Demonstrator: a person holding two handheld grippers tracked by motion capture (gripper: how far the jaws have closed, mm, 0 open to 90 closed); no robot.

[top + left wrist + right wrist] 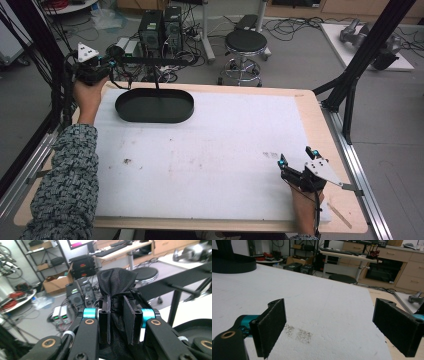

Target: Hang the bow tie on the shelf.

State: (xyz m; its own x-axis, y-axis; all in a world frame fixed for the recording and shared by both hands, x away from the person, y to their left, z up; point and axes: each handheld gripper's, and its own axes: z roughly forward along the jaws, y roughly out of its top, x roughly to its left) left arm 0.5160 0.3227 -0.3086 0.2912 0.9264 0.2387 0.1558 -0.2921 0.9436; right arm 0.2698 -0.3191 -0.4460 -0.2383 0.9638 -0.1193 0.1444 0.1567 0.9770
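- Right gripper [296,162]: held low over the near right part of the table [316,112], jaws spread wide apart with nothing between them. In the right gripper view the same gripper [329,322] has only white sheet between its pads.
- White foam sheet [210,150]: covers most of the wooden table top; a bare wood margin shows along the right and near edges. The surface carries small dark specks, including a smudged patch [299,333] just ahead of the right gripper and a small mark [127,161] towards the left.
- Black oval tray [154,105]: rests on the far left part of the sheet, well apart from the right gripper.
- Left gripper [102,62]: held raised beyond the far left corner of the table, near the tray. Its jaws are clamped on a black cloth bag [116,282], whose gathered top rises above the pads.
- Black frame struts [360,55]: rise at the right side of the table.
- Room beyond the table: a round black stool [245,44], computer towers [161,27] with trailing cables on the grey floor, cardboard boxes [56,282] and a desk with a keyboard [113,249].
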